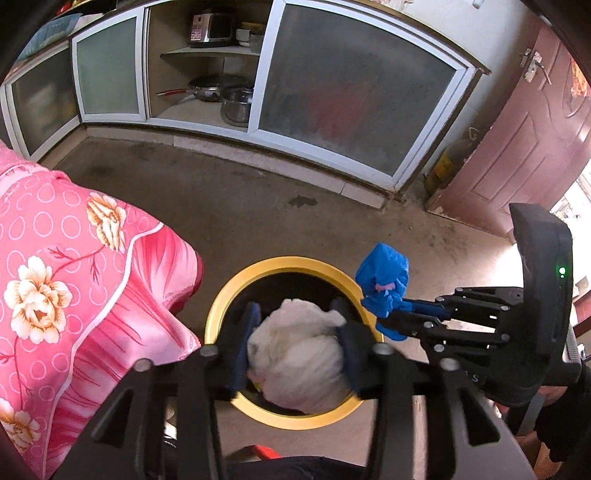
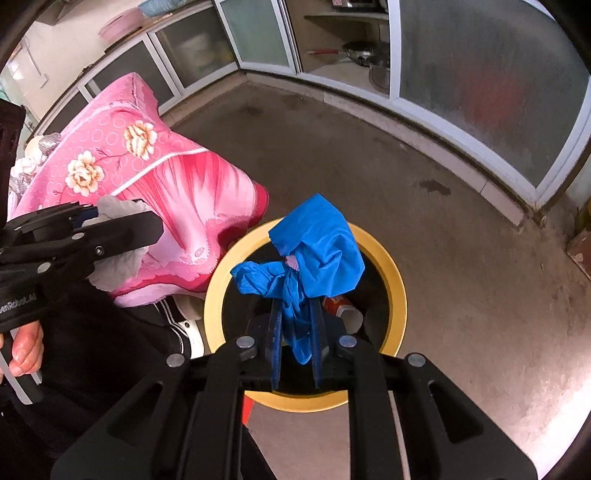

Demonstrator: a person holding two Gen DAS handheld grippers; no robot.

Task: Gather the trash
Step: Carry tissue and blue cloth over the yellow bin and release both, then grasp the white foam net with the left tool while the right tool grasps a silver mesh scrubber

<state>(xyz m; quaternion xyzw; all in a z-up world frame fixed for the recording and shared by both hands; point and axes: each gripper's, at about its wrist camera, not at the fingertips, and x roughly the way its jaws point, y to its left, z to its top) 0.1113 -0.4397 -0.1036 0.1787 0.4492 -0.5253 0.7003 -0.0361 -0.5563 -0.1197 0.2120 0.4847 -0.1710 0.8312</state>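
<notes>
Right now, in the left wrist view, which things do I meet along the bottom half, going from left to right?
Pink flowered cloth → yellow-rimmed round bin → white crumpled paper wad → blue crumpled plastic bag → black right gripper.

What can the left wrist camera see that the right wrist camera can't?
Only the left wrist view shows the brown door and a rice cooker on the cupboard shelf. Only the right wrist view shows a red-and-white cup lying inside the bin. Both show the yellow-rimmed bin, the white wad between the left tongs, and the blue wad in the right tongs.
</notes>
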